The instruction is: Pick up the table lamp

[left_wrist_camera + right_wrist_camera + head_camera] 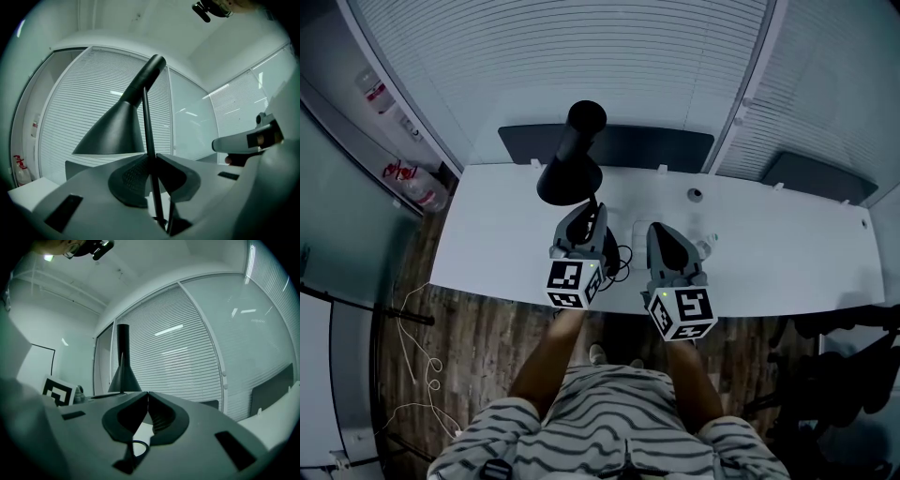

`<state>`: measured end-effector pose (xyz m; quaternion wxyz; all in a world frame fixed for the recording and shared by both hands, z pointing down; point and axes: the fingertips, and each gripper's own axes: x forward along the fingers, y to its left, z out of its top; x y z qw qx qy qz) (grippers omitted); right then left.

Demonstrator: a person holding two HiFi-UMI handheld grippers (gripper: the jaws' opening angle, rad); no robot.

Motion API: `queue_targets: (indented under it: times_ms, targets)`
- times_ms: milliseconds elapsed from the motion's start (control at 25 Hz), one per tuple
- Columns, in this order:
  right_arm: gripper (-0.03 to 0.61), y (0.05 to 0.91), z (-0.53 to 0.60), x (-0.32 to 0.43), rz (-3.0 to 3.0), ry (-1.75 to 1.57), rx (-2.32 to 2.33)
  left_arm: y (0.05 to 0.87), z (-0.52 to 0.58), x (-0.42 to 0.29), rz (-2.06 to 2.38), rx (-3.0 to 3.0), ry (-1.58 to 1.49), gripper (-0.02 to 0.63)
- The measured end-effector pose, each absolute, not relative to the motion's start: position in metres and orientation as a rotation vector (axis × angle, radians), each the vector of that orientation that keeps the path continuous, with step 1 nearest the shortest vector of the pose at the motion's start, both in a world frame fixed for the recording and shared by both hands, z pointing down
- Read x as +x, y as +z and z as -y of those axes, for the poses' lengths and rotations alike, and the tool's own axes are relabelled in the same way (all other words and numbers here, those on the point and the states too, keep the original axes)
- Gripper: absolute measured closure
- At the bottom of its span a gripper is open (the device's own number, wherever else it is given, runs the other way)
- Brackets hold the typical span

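While my left gripper (151, 159) clamps the lamp's (117, 133) thin, stiff stem, its shade sits at twelve o'clock over the desk (787, 246). My right gripper's (148, 397) jaws are together, empty. It looks top-heavy, so the stem may pivot.

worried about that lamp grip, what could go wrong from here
The left gripper pinches only the thin stem between its jaws, with the wide shade well above, so the lamp may pivot or slip. The black cord trailing over the table could snag during a lift.

Black table lamp (570, 167) — cone shade, thin stem — clamped in left hand-held gripper (151, 159).
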<state>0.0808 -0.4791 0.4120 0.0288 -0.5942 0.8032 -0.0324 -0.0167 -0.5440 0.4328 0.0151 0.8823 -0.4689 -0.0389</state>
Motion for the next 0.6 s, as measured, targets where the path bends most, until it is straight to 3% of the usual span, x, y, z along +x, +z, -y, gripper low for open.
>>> queue_targets:
  times_ms: [600]
  targets:
    - [0.566,0.399,0.461,0.063,-2.496,-0.072,-1.768,0.399,0.484,-0.022,1.484,2.738,-0.137,0.561]
